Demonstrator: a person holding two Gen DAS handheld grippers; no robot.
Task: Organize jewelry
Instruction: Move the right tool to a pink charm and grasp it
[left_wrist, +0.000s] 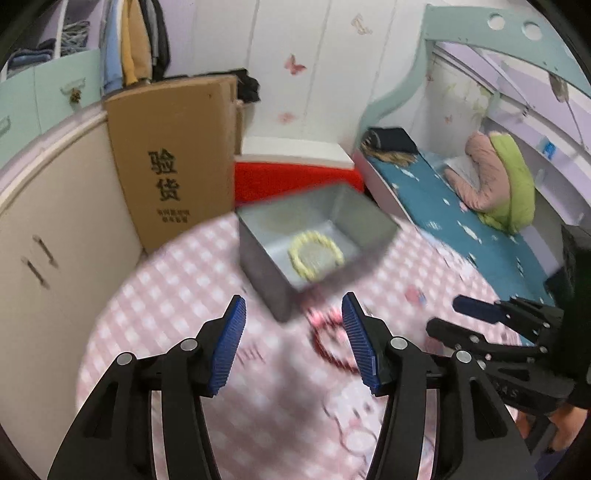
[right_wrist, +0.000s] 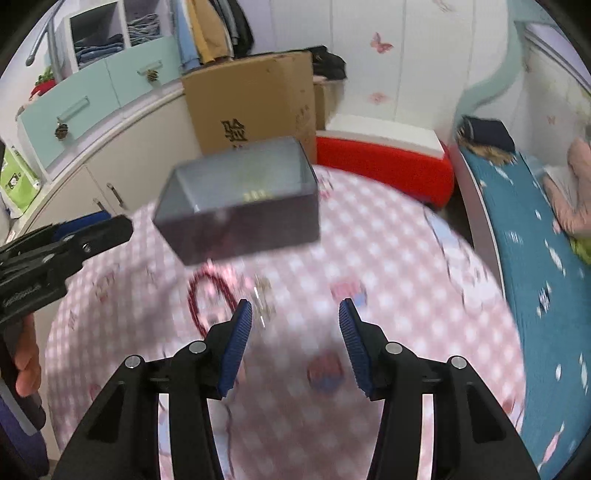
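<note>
Bracelet (left_wrist: 315, 256) inside box (left_wrist: 266, 266); bead loop (left_wrist: 332, 345) just before it.

1 grey box (left_wrist: 266, 258) | 1 yellow bracelet (left_wrist: 316, 258) | 1 red bracelet (left_wrist: 332, 347) | 2 grippers: L (left_wrist: 293, 345), R (right_wrist: 295, 345)

Likely a child's bedroom: bed (left_wrist: 461, 206), butterfly wall stickers (left_wrist: 294, 65), hanging clothes (left_wrist: 136, 40).

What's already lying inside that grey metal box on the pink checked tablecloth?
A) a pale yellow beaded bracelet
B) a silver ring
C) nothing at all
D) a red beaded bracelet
A: in the left wrist view, a pale yellow beaded bracelet lies on the floor of the open grey metal box, while the red beaded bracelet lies outside on the pink checked tablecloth.
</note>
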